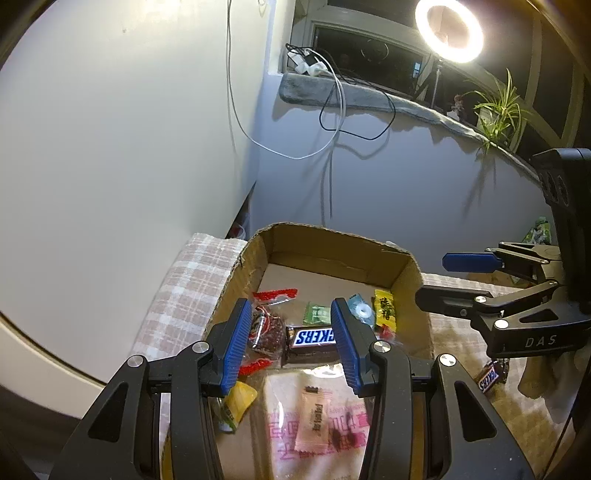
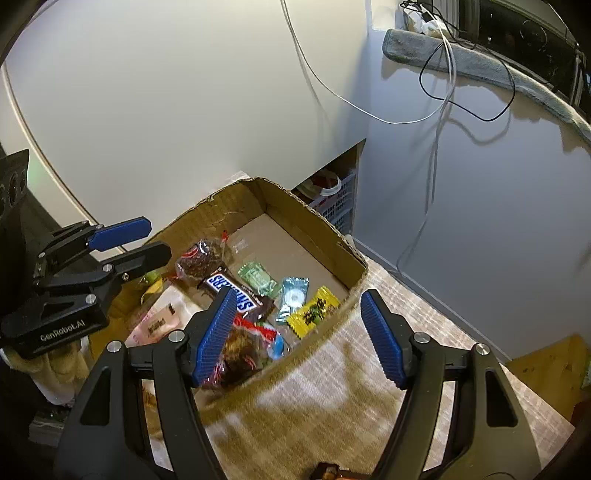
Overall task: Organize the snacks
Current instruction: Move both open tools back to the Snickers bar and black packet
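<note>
Left gripper (image 1: 291, 334): spread wide above the near end of the box, nothing between its blue pads; its black arms cover the box's near corners.
Right gripper (image 2: 301, 338): also wide open and empty, straddling the box's right wall, one pad inside and one outside.
Hard to make out: the pink-printed clear bag (image 1: 317, 417) under the left gripper is blurred, and the small print on the pink sachet (image 1: 314, 417) lying on it cannot be read.
Box (image 1: 402, 275): open brown cardboard, standing on a pink checked cloth (image 1: 177, 291).
In the box, near end: the bag and sachet, and a yellow packet (image 1: 240, 400) half hidden behind the left pad.
In the box, middle: a Snickers bar (image 1: 314, 338), with a red-trimmed clear pack of dark cake (image 1: 264, 328) just beside it; a second such pack (image 2: 240, 354) sits against the right wall.
In the box, farther: a green sweet (image 1: 316, 314), a pale blue ring mint (image 1: 362, 308) and a yellow sweet (image 1: 384, 308), near one another.
Outside the box: another Snickers bar (image 1: 491, 374) on the cloth, partly covered by the right gripper's body.
Behind: a grey sill (image 1: 332, 92) with trailing cables (image 1: 332, 122), a pot plant (image 1: 498, 107) and a lit ring lamp (image 1: 448, 29).
</note>
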A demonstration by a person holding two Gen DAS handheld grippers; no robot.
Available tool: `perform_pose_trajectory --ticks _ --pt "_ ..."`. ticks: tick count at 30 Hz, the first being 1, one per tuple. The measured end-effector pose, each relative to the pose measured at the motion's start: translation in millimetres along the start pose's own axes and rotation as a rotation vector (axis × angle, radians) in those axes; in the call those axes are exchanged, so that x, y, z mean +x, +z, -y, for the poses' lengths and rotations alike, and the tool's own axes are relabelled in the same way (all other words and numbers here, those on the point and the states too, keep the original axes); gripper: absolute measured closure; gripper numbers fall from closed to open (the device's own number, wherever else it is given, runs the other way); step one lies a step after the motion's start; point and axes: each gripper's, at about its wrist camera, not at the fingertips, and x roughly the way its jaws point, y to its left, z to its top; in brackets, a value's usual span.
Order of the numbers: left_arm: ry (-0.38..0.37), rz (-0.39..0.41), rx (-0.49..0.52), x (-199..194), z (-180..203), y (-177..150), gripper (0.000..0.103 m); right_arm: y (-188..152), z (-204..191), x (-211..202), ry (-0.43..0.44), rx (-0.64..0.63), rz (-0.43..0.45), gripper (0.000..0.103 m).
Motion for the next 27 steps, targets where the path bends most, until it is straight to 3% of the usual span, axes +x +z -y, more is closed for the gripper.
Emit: perform_pose_trajectory --ticks 17,27 --pt "-0.109 0.030 0.103 -34 68 -18 0.060 -74 34 -72 -0.080 0.004 0.002 0.031" --pt "-0.193 -0.056 0.233 -22 133 -43 0.060 -131 74 -92 -0.124 0.065 -0.044 0.031"
